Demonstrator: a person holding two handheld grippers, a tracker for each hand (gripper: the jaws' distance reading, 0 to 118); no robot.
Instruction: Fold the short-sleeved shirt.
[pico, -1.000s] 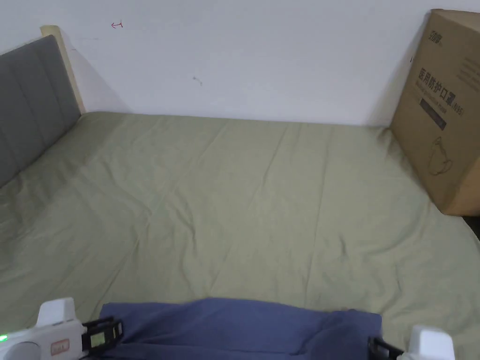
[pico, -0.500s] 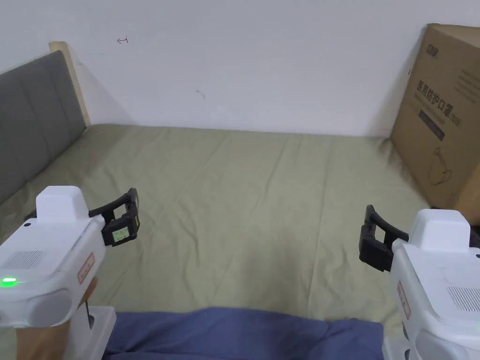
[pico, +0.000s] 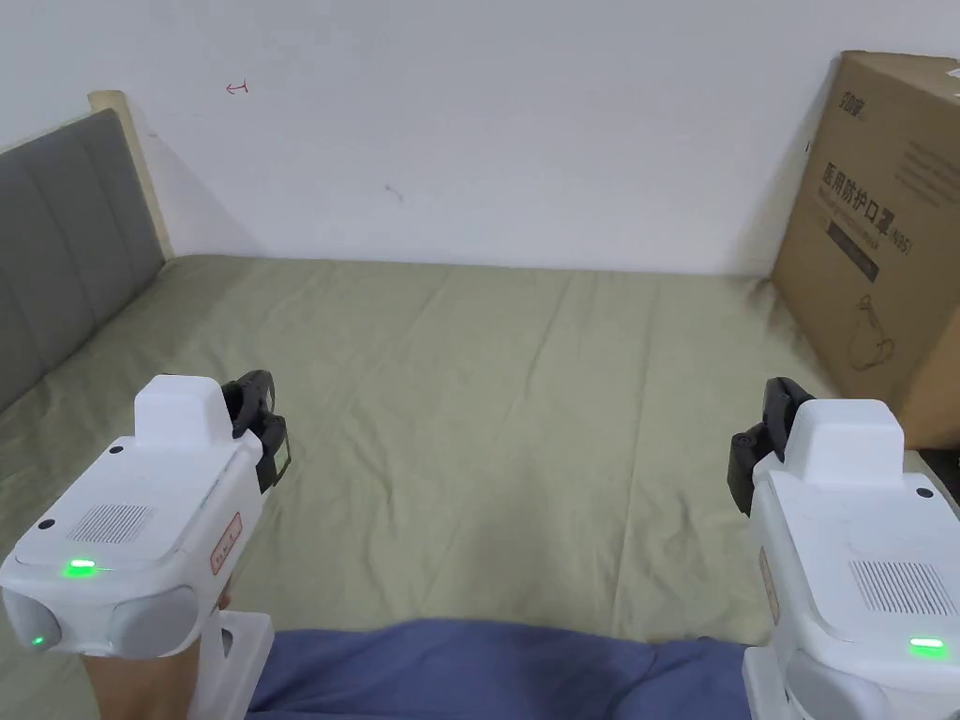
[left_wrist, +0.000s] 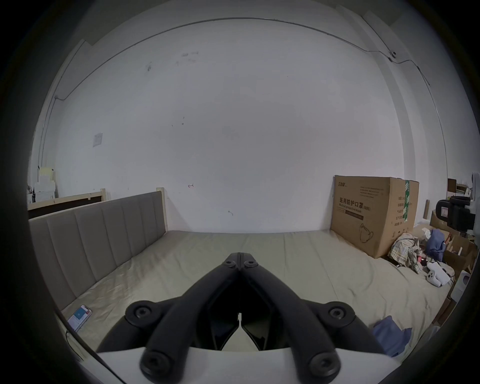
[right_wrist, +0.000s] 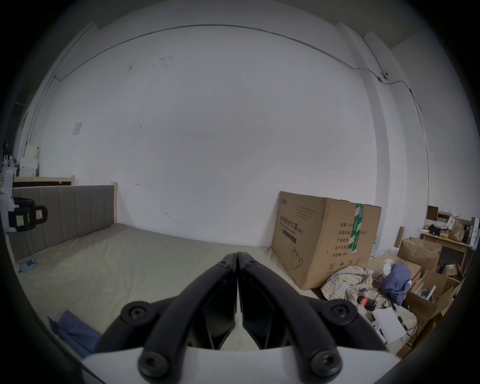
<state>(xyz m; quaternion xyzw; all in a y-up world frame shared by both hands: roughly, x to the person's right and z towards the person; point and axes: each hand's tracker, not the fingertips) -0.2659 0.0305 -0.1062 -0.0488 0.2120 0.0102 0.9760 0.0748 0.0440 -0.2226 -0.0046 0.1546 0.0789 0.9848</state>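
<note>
**Blue shirt at near edge, both grippers raised and empty**

Blue fabric, the short-sleeved shirt (pico: 497, 670), lies bunched on the near edge of the bed (pico: 525, 412), low in the head view, between and below the two tools. Its outline is partly cut off; sleeves and collar cannot be made out.

Left gripper (left_wrist: 240, 257): jaws clenched together, nothing between them, held above the olive sheet, well apart from the shirt. Right gripper (right_wrist: 237, 256): likewise clenched and empty, held up on the right side of the bed. Neither touches cloth.

Risks, as judgement:
- Shirt is crumpled, not spread. Folding from this state would likely trap wrinkles or give a lopsided fold.
- It sits at the mattress edge; a careless pull toward the person could drag it off the bed.
- Closed jaws must open before any pinch; pressing down shut would only shove the fabric.
- Jaws could catch the loose bedsheet along with the shirt.

Containers: large cardboard box (pico: 881, 234) stands at the bed's far right corner by the wall, taped shut, contents hidden. Beyond it, in the right gripper view, open cartons (right_wrist: 426, 293) amid heaped clothes (right_wrist: 348, 282); what is inside the cartons is too cluttered to tell.
</note>
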